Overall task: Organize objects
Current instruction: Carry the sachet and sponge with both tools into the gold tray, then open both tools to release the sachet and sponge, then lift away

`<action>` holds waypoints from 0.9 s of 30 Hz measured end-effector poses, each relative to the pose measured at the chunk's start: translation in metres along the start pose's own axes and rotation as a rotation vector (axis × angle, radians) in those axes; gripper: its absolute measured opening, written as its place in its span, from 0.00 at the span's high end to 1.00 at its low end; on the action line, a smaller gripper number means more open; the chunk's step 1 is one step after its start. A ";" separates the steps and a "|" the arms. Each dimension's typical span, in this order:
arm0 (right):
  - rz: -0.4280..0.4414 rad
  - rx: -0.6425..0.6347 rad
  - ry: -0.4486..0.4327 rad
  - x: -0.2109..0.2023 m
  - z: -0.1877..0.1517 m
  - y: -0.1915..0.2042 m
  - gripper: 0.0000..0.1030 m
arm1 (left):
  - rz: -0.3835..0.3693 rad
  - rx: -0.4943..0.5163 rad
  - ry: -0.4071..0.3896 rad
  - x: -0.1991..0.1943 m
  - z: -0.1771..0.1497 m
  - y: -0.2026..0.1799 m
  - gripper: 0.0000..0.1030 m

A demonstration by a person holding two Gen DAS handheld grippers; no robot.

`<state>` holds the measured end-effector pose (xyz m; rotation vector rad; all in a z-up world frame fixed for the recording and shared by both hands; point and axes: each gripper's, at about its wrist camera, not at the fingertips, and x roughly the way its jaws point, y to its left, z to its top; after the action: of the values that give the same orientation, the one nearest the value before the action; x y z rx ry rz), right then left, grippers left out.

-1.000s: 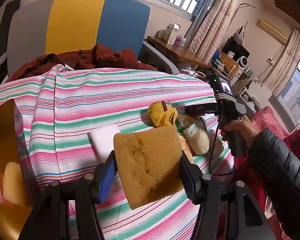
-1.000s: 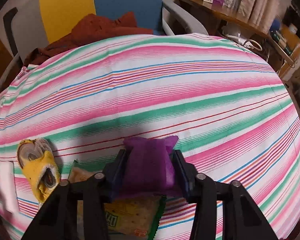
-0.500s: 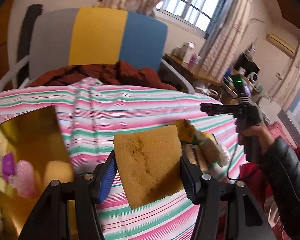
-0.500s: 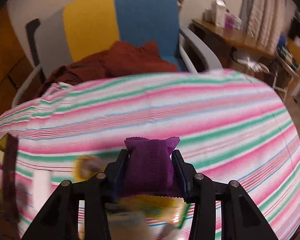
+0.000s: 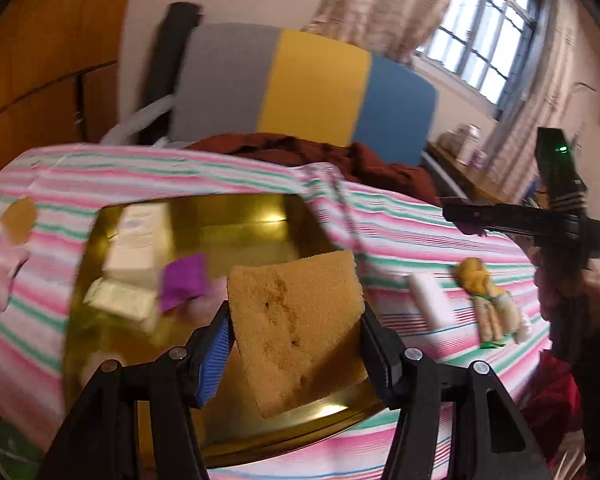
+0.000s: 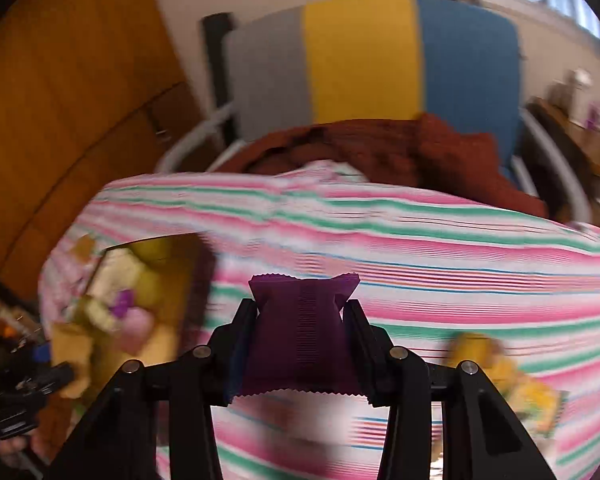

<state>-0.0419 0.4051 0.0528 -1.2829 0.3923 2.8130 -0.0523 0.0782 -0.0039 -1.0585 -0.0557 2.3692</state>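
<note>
Left gripper (image 5: 296,344) fingers pinch a yellow sponge (image 5: 296,320); right gripper (image 6: 300,344) fingers pinch a purple sachet (image 6: 302,336); no writing legible.

Tray (image 5: 300,216) on the striped cloth (image 5: 400,236); sponge (image 5: 296,328) over it; chair (image 5: 300,88) behind.

Yellow sponge (image 5: 296,328) tilted, clamped above gold tray (image 5: 260,412); purple sachet (image 6: 302,336) pinched upright over striped cloth.
</note>
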 end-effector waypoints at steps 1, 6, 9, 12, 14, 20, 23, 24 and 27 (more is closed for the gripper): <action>0.024 -0.013 0.005 0.005 0.000 0.016 0.56 | 0.016 -0.013 0.004 0.000 -0.003 0.009 0.42; 0.133 -0.034 0.049 0.042 0.001 0.083 0.56 | 0.074 -0.075 0.041 0.001 -0.020 0.044 0.40; 0.171 -0.008 0.078 0.066 0.008 0.109 0.53 | 0.105 -0.106 0.047 -0.001 -0.024 0.057 0.38; 0.203 0.039 0.076 0.082 0.017 0.126 0.36 | 0.123 -0.131 0.045 -0.004 -0.029 0.068 0.37; 0.207 0.052 0.069 0.085 0.018 0.135 0.28 | 0.134 -0.128 0.040 -0.004 -0.029 0.070 0.33; 0.170 0.008 0.096 0.085 -0.003 0.153 0.28 | 0.141 -0.115 0.026 -0.003 -0.029 0.068 0.20; 0.141 -0.008 0.101 0.081 -0.017 0.152 0.26 | 0.172 -0.109 0.008 -0.008 -0.027 0.064 0.20; 0.133 -0.013 0.098 0.078 -0.019 0.150 0.25 | 0.183 -0.106 0.000 -0.010 -0.026 0.062 0.20; 0.104 -0.012 0.082 0.068 -0.026 0.149 0.20 | 0.210 -0.101 -0.006 -0.016 -0.026 0.060 0.20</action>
<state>-0.0861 0.2490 0.0177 -1.4238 0.4581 2.8580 -0.0530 0.0148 -0.0259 -1.1545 -0.0696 2.5816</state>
